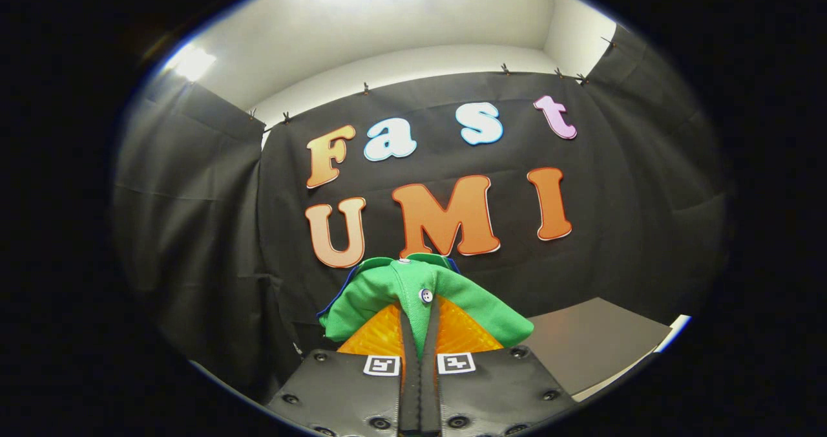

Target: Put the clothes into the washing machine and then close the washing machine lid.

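Claw [418, 333] closed on the green garment [394, 291]: both fingers are pressed together with a fold of the cloth pinched between them, a white button [426, 295] sitting right at the pinch line. The garment bunches up over the fingertips and spills to either side of them, a little blue trim showing at its left edge.

Left of the claw: booth wall, nothing else to note. Straight ahead, beyond the cloth: wall again. Right of the claw and lower: a grey flat surface [601, 340] with a pale edge; cannot tell whether it is the desk or the washing machine lid.

Progress, as judged: pick-up done, the garment is lifted clear and carried. Loading is not yet done, lid closing is not yet done.

Containers: no drum opening is identifiable here, so its contents and the lid's position cannot be stated.
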